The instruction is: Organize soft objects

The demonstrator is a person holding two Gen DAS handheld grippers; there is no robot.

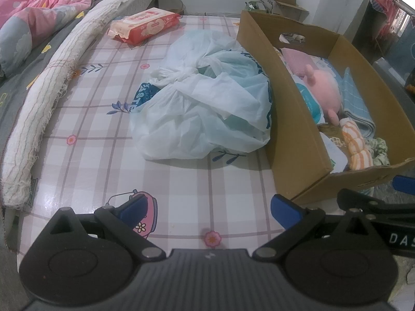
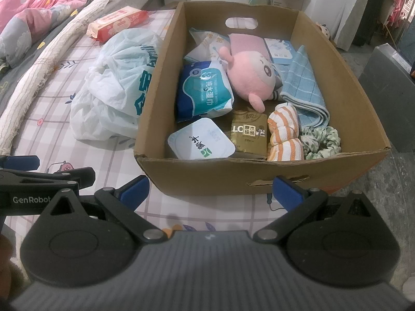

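Both grippers, left gripper [image 1: 207, 208] and right gripper [image 2: 210, 190], stand released and empty. Only the right view shows the cardboard box [image 2: 259, 176] contents fully; ahead of the left lies a plastic bag [image 1: 205, 103].

soft items in cardboard box [image 2: 337, 59]

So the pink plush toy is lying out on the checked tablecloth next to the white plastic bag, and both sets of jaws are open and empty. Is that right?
Not quite. The pink plush toy lies inside the cardboard box, not on the tablecloth; the right wrist view shows it among the packets there. The white plastic bag does sit on the cloth beside the box, and both sets of jaws are open and empty.
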